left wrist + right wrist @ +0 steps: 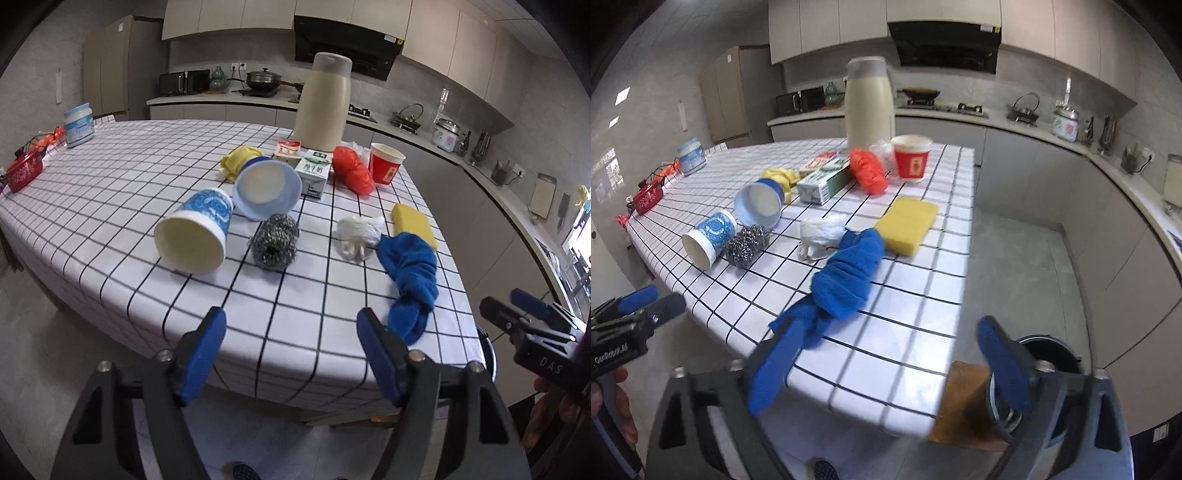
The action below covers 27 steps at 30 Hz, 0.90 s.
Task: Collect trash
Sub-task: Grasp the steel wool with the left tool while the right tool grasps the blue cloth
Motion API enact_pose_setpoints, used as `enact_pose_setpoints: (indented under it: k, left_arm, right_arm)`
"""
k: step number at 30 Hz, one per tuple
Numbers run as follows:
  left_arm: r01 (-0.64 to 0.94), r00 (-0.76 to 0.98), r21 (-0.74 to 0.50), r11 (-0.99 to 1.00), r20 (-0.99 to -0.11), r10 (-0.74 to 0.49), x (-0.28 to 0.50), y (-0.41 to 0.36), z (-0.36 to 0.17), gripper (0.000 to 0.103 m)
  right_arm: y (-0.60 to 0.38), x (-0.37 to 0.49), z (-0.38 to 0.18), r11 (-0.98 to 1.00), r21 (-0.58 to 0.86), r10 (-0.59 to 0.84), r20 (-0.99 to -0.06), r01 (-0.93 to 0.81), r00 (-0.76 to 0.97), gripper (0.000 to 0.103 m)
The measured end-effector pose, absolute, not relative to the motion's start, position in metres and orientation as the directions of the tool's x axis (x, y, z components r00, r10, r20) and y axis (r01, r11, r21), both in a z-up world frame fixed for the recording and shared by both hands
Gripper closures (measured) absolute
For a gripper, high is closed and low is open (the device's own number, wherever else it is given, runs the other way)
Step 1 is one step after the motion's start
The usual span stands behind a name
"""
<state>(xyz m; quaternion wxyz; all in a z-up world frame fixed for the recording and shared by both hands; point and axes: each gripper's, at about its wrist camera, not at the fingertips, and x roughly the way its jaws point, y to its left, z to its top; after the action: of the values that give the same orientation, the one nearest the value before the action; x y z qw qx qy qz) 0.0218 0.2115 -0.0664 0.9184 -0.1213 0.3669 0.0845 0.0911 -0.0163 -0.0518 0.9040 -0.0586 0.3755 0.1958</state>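
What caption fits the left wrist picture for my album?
Open left gripper above the checked tablecloth's edge, facing a tipped blue paper cup, steel wool scrubber and crumpled blue cloth.

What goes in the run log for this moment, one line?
phase: approach | left gripper: open, empty | right gripper: open, empty | nearest: blue cloth | trash on table: untouched | bin: beside table

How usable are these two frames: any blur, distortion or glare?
Left wrist view: sharp, the steel scourer crisp, with strong fisheye bending and dark corners. Right wrist view: motion blur smears the table edge and the cream jug; window glare on the wall at left.
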Motion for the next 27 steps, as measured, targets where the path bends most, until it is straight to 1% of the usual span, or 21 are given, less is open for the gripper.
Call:
enact_pose_setpoints:
  k: [1,3,5,7,9,11,19,21,24,27]
  left_arm:
    - [-0.236,0.721,-0.159,0.959,-0.690,0.063,0.026,0.213,-0.068,0.030]
    - [-0.221,0.729,-0.162,0.962,-0.683,0.052,0.036,0.214,-0.073,0.032]
    - [-0.207,0.730,-0.163,0.965,-0.682,0.041,0.045,0.216,-0.078,0.037]
    - [-0.199,0.727,-0.164,0.966,-0.686,0.033,0.053,0.217,-0.083,0.040]
    - [-0.194,0.729,-0.157,0.968,-0.683,0.035,0.060,0.219,-0.086,0.041]
    - [-0.191,0.730,-0.158,0.969,-0.683,0.033,0.063,0.220,-0.088,0.041]
    - [-0.187,0.717,-0.148,0.971,-0.696,0.032,0.089,0.223,-0.096,0.041]
    - [-0.193,0.715,-0.141,0.971,-0.698,0.041,0.095,0.223,-0.098,0.041]
    - [-0.206,0.708,-0.142,0.968,-0.704,0.047,0.103,0.228,-0.100,0.041]
    - [-0.220,0.703,-0.141,0.965,-0.709,0.057,0.108,0.233,-0.101,0.041]
  right_arm:
    - [-0.011,0.096,-0.056,0.917,0.050,0.314,-0.705,-0.397,0.636,0.023]
    - [-0.004,0.103,-0.062,0.914,0.062,0.324,-0.709,-0.402,0.626,0.033]
    - [0.003,0.110,-0.069,0.910,0.077,0.334,-0.716,-0.407,0.613,0.036]
    - [0.011,0.116,-0.076,0.907,0.083,0.340,-0.722,-0.413,0.602,0.039]
    - [0.016,0.121,-0.079,0.904,0.089,0.346,-0.726,-0.418,0.594,0.045]
    - [0.021,0.128,-0.083,0.900,0.099,0.355,-0.730,-0.424,0.584,0.048]
    - [0.034,0.157,-0.093,0.895,0.133,0.377,-0.736,-0.427,0.562,0.050]
    - [0.037,0.165,-0.094,0.891,0.142,0.387,-0.734,-0.431,0.558,0.054]
    - [0.041,0.178,-0.093,0.887,0.159,0.400,-0.732,-0.433,0.552,0.057]
    - [0.045,0.188,-0.094,0.883,0.176,0.413,-0.732,-0.435,0.543,0.058]
